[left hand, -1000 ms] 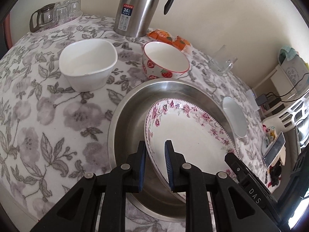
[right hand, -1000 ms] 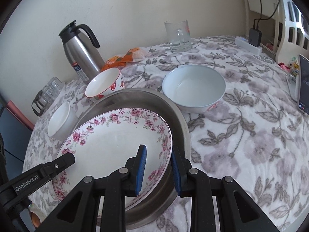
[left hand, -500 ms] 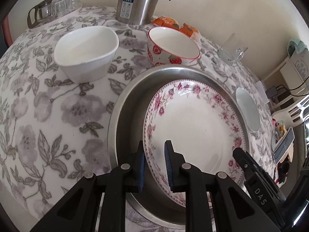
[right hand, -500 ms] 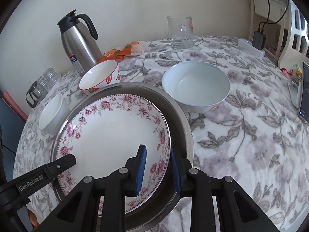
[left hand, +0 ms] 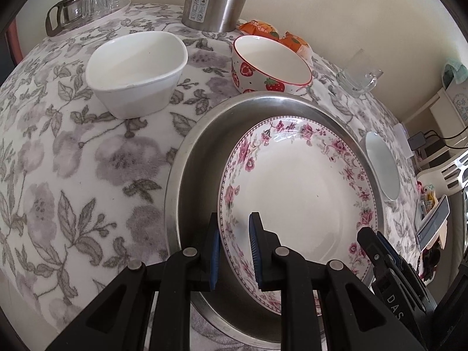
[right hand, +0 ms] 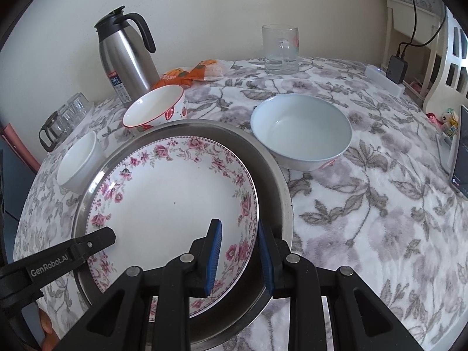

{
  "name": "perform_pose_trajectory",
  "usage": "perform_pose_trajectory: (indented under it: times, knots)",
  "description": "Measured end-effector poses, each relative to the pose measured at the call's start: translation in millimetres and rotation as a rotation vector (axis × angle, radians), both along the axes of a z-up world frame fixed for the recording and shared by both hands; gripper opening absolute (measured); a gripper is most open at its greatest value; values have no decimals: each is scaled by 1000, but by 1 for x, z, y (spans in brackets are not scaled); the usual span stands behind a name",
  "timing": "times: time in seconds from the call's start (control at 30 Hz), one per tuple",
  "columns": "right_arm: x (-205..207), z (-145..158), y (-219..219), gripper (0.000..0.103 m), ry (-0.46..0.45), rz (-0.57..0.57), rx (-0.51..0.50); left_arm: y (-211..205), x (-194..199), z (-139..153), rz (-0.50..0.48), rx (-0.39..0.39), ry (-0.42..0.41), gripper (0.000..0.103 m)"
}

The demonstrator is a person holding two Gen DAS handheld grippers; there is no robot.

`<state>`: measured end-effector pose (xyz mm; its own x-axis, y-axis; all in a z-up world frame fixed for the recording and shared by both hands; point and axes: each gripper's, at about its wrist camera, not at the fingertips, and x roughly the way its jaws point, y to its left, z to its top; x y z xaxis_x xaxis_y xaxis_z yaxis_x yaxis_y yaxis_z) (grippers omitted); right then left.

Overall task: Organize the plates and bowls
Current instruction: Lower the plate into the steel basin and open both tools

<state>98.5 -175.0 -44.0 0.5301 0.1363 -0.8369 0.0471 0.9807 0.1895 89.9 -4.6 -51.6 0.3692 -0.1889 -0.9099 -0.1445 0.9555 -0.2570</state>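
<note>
Tabletop: floral plate (left hand: 301,193) rim btwn both grippers' jaws.

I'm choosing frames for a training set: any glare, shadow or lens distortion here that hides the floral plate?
Left wrist view: small window glare on the floral plate at its far rim, and the left gripper casts a soft shadow; fisheye bends the table. Right wrist view: faint glint on the plate's left rim, pattern sharp, corners vignetted.

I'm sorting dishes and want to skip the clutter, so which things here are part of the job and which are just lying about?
Part of the job: flowered plate, steel tray, strawberry bowl, square white bowl, round pale bowl.

Just lying about: steel jug, glass mug, orange snack packet, small glasses, phone.
</note>
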Motion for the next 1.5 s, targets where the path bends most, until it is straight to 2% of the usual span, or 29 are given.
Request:
perform_pose_trajectory:
  times: [0.6, 1.1, 1.27, 1.37, 1.43, 1.5]
  knots:
    - [-4, 5, -12, 28, -22, -20, 25, -3, -3, 7, -9, 35, -8, 21]
    - [-11, 26, -19, 28, -80, -39, 55, -4, -15, 35, -5, 50, -107, 26]
    - [-12, 26, -16, 28, -77, -29, 43, -12, -17, 41, -30, 94, -129, 42]
    - [-12, 24, -16, 36, -63, -32, 36, -14, -17, 42, -32, 115, -132, 51]
    - [-11, 22, -16, 50, -52, -35, 33, -13, -17, 41, -23, 124, -125, 56]
    - [-11, 22, -16, 53, -53, -36, 29, -11, -17, 39, -17, 127, -115, 56]
